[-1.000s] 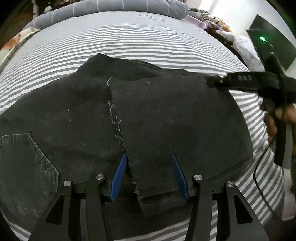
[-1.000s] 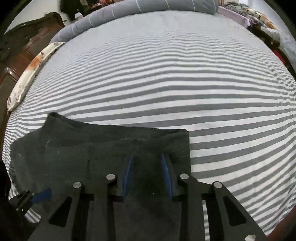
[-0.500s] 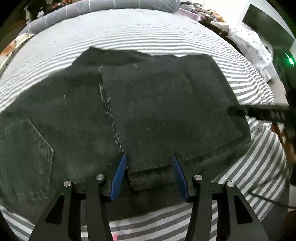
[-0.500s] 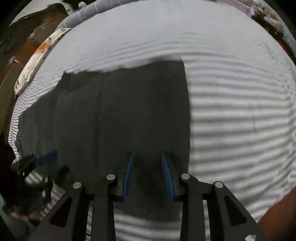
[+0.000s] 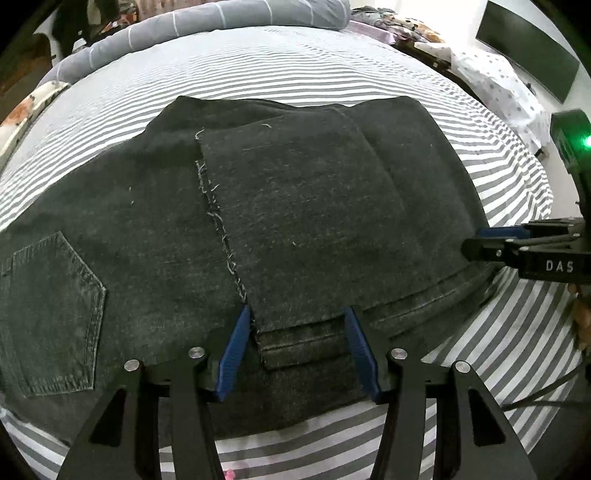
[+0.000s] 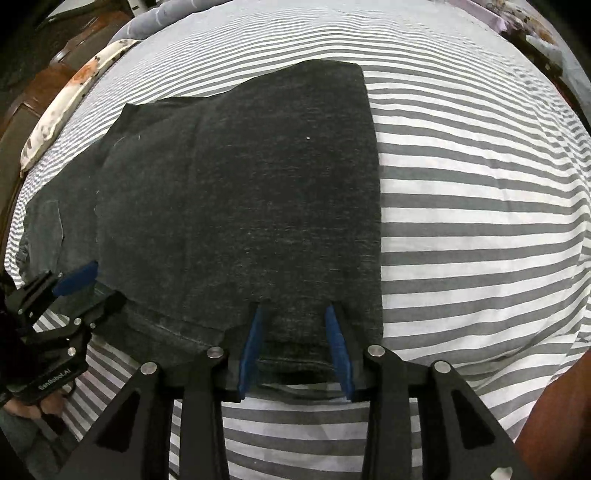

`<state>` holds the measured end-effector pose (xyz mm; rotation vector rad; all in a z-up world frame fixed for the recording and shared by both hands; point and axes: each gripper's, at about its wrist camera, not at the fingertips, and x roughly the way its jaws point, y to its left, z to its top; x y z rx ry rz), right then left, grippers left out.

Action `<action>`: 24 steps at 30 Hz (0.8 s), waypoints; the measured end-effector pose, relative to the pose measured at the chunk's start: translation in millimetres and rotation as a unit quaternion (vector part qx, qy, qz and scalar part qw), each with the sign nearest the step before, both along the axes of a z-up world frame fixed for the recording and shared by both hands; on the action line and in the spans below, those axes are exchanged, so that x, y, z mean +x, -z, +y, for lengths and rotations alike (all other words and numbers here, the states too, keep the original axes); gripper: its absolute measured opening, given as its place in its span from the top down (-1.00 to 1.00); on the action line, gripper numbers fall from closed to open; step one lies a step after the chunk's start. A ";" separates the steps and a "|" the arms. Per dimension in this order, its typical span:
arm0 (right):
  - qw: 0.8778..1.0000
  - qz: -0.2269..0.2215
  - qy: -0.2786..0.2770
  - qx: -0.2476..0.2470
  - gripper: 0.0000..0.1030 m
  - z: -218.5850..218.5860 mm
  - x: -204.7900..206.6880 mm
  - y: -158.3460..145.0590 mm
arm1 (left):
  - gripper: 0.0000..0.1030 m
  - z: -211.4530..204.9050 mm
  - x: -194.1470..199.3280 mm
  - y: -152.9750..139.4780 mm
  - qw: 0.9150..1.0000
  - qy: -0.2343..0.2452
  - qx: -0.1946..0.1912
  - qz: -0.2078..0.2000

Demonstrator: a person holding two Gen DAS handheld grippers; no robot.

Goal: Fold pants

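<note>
Dark grey jeans lie on the striped bed, with one leg folded back over the seat and its frayed hem beside the back pocket. My left gripper hangs over the near edge with its jaws apart. The folded leg's flat end lies between the pads, unpinched. My right gripper is at the near right corner of the fold. Its jaws are opening, with the thick folded edge between them and loose. Each gripper shows in the other's view: the right gripper and the left gripper.
The grey-and-white striped sheet spreads around the jeans. A rolled grey blanket lies at the far end, and a dark screen hangs at the right. Wooden furniture and a patterned pillow border the bed's left side.
The folded leg has come down from being held up and lies flat over the seat. My right gripper swung to the fold's near corner and its jaws widened. My left shifted slightly.
</note>
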<state>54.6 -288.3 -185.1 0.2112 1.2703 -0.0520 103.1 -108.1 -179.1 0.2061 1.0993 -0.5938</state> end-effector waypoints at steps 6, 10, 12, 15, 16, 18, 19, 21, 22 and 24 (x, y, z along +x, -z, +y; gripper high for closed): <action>1.000 -0.005 -0.007 0.005 0.09 9.5 2.1 3.6 | -0.05 20.8 0.2 -7.8 0.999 -0.032 -0.009 0.013; 1.000 -0.005 -0.011 -0.005 0.03 14.4 1.6 3.6 | -0.05 49.8 4.0 -33.0 0.996 -0.074 -0.042 0.001; 1.000 -0.007 -0.009 -0.004 0.02 14.7 1.3 4.8 | -0.05 65.3 6.4 -48.1 0.994 -0.095 -0.061 -0.008; 1.000 -0.008 -0.008 -0.003 0.01 14.6 0.4 4.1 | -0.06 95.1 11.0 -68.4 0.988 -0.131 -0.077 -0.021; 1.000 -0.009 -0.007 -0.001 0.01 14.3 0.5 4.1 | -0.06 109.1 12.2 -74.2 0.985 -0.147 -0.088 -0.020; 1.000 -0.010 -0.006 0.006 0.00 12.1 0.9 4.7 | -0.06 135.6 15.5 -80.9 0.977 -0.181 -0.108 -0.011; 1.000 -0.012 -0.003 0.011 0.00 10.4 1.0 4.7 | -0.06 153.8 17.0 -82.7 0.972 -0.204 -0.121 -0.005; 1.000 -0.015 0.001 0.022 -0.01 4.4 -0.3 4.2 | -0.06 187.4 19.6 -84.6 0.958 -0.247 -0.143 0.008; 0.999 -0.017 0.004 0.028 -0.01 -0.4 -2.1 3.8 | -0.07 208.6 20.6 -84.8 0.948 -0.274 -0.160 0.015; 0.999 -0.026 0.011 0.042 -0.02 -6.5 -4.2 1.2 | -0.07 242.3 22.0 -83.4 0.931 -0.319 -0.174 0.027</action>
